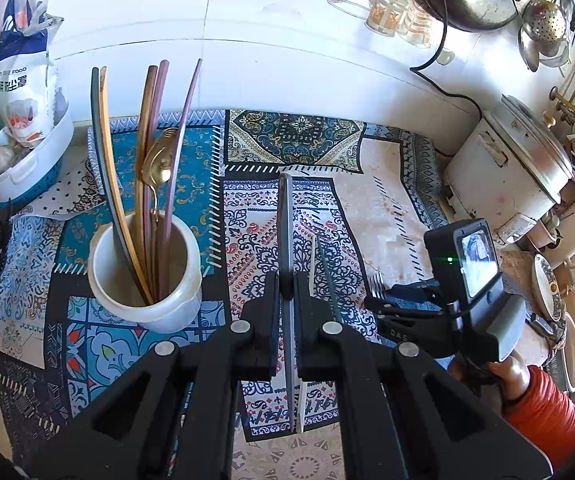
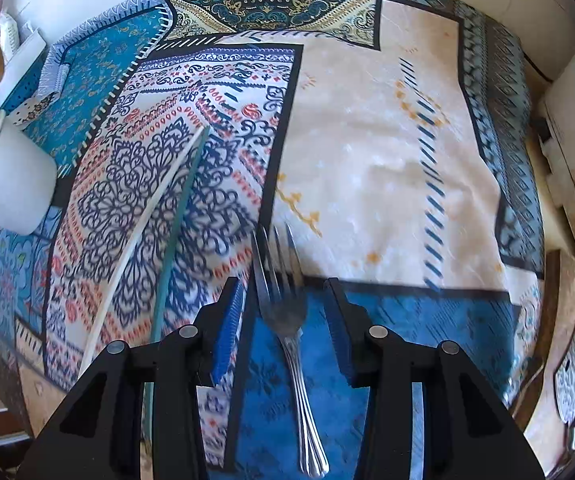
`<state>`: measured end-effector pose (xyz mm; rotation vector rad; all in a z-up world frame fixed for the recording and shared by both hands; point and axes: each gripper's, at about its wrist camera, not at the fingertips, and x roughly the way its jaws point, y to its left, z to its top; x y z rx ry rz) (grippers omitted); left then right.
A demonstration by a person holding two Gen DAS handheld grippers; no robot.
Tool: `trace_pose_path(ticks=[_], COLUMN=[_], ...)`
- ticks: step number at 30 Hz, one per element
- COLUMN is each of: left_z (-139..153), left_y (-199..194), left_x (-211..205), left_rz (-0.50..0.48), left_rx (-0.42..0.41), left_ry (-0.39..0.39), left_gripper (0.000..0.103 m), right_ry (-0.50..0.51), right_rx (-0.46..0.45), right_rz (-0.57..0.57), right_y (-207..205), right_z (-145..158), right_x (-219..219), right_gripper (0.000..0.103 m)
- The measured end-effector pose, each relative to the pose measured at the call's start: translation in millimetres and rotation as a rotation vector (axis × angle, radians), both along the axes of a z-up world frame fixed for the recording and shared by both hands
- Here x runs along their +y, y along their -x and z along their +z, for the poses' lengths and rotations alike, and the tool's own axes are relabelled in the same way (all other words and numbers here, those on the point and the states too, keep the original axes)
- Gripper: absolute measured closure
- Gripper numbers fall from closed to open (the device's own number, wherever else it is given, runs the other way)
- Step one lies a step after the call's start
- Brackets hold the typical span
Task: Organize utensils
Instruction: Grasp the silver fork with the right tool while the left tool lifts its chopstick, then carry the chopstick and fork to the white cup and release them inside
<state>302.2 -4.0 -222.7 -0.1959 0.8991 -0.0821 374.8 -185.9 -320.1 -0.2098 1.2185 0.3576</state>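
My left gripper [image 1: 287,285] is shut on a long grey chopstick [image 1: 286,220], which runs straight up between the jaws above the patterned cloth [image 1: 287,140]. To its left stands a white holder cup [image 1: 147,300] with several chopsticks and a gold spoon [image 1: 161,160]. A white chopstick [image 1: 310,264] and a dark green one [image 1: 329,280] lie on the cloth just to the right. In the right wrist view my right gripper [image 2: 283,292] stands open over a steel fork [image 2: 283,312] that lies on the cloth between the pads, touching neither. The white chopstick [image 2: 127,248] and green chopstick [image 2: 175,232] lie to its left.
A white rice cooker [image 1: 507,176] and a black cable [image 1: 443,92] sit at the right back. A white basket [image 1: 31,168] with garlic and a food bag is at the left. Plates [image 1: 547,284] are stacked at the right edge. A person's hand in a red sleeve [image 1: 543,404] holds the right gripper.
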Motion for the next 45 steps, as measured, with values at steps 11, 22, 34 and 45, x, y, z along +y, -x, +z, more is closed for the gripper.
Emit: trace_pose_path(ticks=[11, 22, 34, 45], left_z=[11.9, 34.5, 68.5, 104.1], left_y=[3.4, 7.9, 16.3, 24.2], left_x=[10.9, 3.2, -7.5, 3.3], left_rz=[0.039, 0.027, 0.004, -0.005], left_rx=[-0.026, -0.078, -0.174, -0.267], left_ry=[0.013, -0.008, -0.029, -0.046], left_gripper=[0.098, 0.098, 0.098, 0.098], right_ry=[-0.012, -0.126, -0.21, -0.279], right_rx=[-0.025, -0.127, -0.26, -0.377], right_rz=[-0.045, -0.1, -0.115, -0.105], right_y=[-10.3, 22.3, 47.8, 51.1], right_z=[-1.6, 59.4, 109.8, 166.8], right_x=[4.2, -53.3, -53.5, -34.8], right_gripper=[0.081, 0.081, 0.082, 0.082])
